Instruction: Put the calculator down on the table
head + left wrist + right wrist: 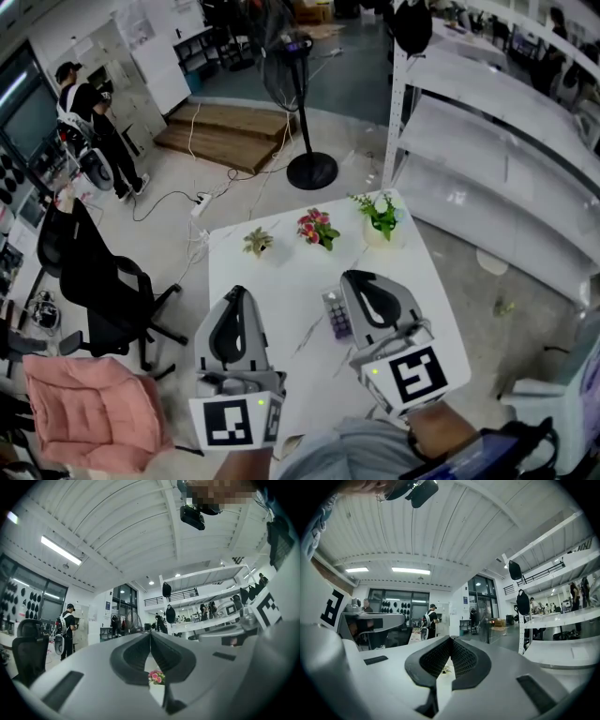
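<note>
**The calculator is on the table, so keep clear of it**

The calculator [336, 315] lies flat on the white table [281, 272]. It is near the middle of the table, on the side close to the person. It sits just beside the right gripper [356, 278], on that gripper's left. I cannot tell if the two touch.

The right gripper's jaws are pressed tight together, and nothing is between them. In the right gripper view [451, 639] only a thin strip of table shows below the closed tips. The left gripper [236, 292] is closed tight too and holds nothing. In the left gripper view [150, 633] the pink flowers [156, 677] peek through the small gap under its jaws. The left gripper is well apart from the calculator.

I think the putting down is done. The job now is to leave the calculator alone.

To do that well, the right gripper should go straight up or straight back toward the person. It should not swing to its left, because the calculator is right there and could get pushed. Slow is best. The left gripper can wait where it is.

Three little plants stand at the far end of the table: a small plant [257, 241], the pink flowers [317, 228] and a green plant [380, 216]. They are far from both grippers, so they are safe.
</note>
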The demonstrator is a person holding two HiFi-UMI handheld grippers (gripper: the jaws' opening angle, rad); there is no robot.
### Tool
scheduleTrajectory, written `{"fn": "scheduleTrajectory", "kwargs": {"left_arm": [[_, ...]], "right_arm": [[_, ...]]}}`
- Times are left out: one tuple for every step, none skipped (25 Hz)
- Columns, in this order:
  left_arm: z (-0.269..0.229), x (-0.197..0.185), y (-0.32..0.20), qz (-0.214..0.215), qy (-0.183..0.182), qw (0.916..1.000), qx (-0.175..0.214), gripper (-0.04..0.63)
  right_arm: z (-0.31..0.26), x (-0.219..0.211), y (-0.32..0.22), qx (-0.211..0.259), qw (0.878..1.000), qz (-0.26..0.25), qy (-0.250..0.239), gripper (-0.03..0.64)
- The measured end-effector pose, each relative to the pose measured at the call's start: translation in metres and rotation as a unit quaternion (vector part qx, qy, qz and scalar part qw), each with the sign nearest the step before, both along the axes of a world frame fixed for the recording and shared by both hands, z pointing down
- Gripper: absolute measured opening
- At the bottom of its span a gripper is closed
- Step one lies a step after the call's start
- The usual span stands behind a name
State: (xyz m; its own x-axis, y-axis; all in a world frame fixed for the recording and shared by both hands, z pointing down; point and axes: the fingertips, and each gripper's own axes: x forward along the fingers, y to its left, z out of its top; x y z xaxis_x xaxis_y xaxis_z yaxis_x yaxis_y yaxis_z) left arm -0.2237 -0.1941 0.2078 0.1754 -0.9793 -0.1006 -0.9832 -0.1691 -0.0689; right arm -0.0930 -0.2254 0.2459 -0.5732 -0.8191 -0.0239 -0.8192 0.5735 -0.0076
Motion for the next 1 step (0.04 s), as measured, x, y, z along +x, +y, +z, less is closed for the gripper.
{"fn": "scheduleTrajectory", "kwargs": {"left_arm": [[-0.0005,0.0003,-0.0004,0.000,-0.001,1.0000,0.000,0.009]], "right_arm": [[-0.0006,0.0001,-0.0005,0.000,1.000,0.000,0.000,0.015]]}}
